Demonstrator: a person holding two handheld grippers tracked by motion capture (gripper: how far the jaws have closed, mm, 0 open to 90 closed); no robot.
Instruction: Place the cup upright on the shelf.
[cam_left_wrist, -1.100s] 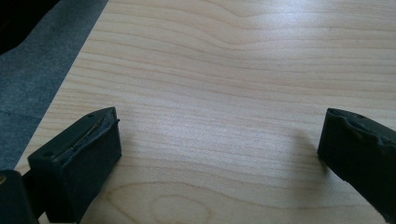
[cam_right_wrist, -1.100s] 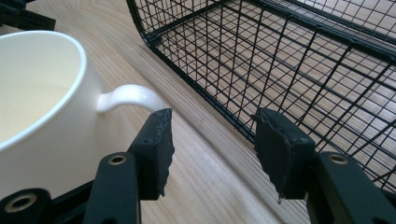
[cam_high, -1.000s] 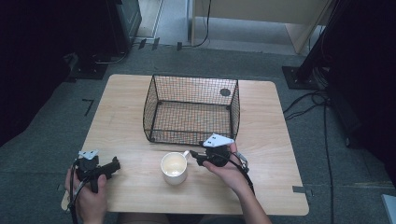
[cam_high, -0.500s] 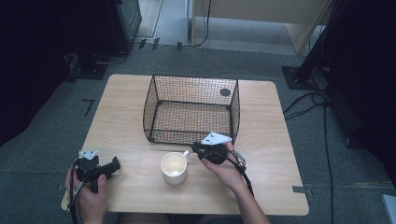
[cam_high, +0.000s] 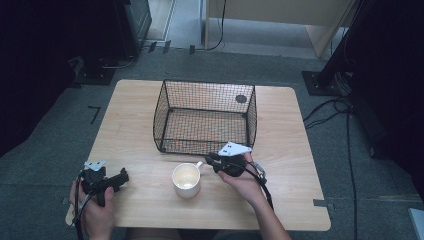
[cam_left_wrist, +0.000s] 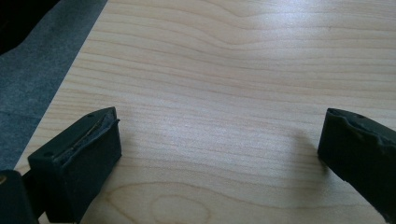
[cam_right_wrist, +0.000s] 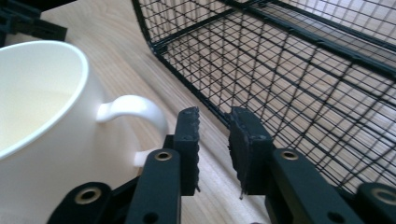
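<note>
Mug (cam_right_wrist: 42, 140) handle sits just left of the nearly closed, empty right gripper (cam_right_wrist: 214, 128); left gripper (cam_left_wrist: 219, 154) wide open.

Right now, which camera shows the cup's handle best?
The right gripper view: the handle is close and big there, curving off the cup just left of the right tool. The high view shows the handle as a tiny nub pointing at that tool. The left gripper view looks at bare table.
</note>
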